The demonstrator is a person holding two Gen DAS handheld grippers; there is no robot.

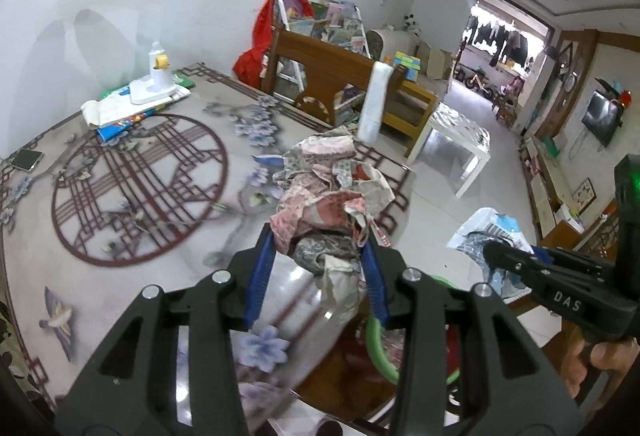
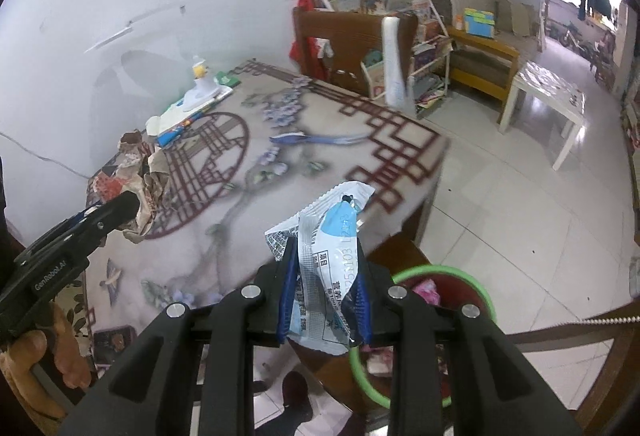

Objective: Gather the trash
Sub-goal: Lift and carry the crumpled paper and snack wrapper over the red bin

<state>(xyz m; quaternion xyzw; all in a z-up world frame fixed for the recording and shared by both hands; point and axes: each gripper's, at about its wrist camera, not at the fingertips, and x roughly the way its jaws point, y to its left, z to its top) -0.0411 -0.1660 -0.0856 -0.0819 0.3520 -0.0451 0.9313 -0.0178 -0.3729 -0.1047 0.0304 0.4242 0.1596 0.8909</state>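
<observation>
— Tongs, left (image 1: pixel 320 256): what did they hold?
— They gripped a crumpled newspaper wad (image 1: pixel 332 191), raised over the desk (image 1: pixel 120 236) edge.
— And the right tongs (image 2: pixel 326 292)?
— Clamped on a wrapper (image 2: pixel 324 256), above the green-rimmed bin (image 2: pixel 476 284).

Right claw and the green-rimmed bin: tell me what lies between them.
Only the held blue-and-white plastic wrapper, pinched in the right claw; beyond it, the right wrist view shows open air down to the green-rimmed bin.
</observation>
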